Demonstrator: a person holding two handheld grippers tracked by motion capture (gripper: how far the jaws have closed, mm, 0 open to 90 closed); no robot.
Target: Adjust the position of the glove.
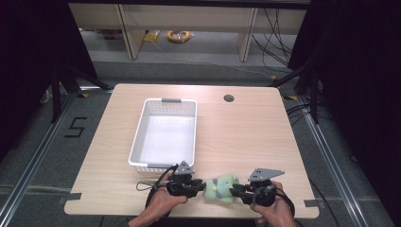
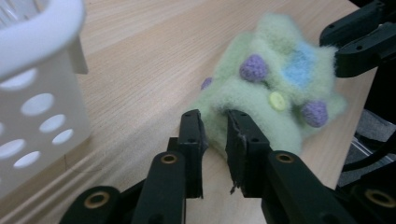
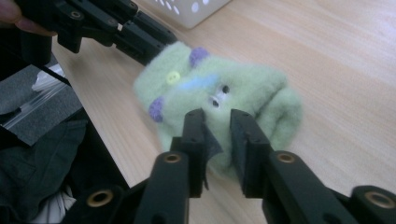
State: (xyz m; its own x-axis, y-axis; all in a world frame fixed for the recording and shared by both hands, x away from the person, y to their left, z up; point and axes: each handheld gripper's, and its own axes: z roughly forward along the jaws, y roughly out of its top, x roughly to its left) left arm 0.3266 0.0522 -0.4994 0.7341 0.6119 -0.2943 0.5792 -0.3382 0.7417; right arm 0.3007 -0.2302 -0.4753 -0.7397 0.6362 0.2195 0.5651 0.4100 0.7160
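A pale green felted soft toy with purple bobbles, a yellow button and a blue patch lies on the wooden table near its front edge. My left gripper reaches it from the left, my right gripper from the right. In the left gripper view the jaws stand a little apart, with an edge of the toy between their tips. The right gripper view shows the same: narrowly parted jaws around a fold of the toy. Neither pair visibly squeezes the fabric.
A white perforated basket stands just behind and left of the left gripper, its rim close in the left gripper view. A cable hole sits at the table's far side. The table's front edge runs right under both hands.
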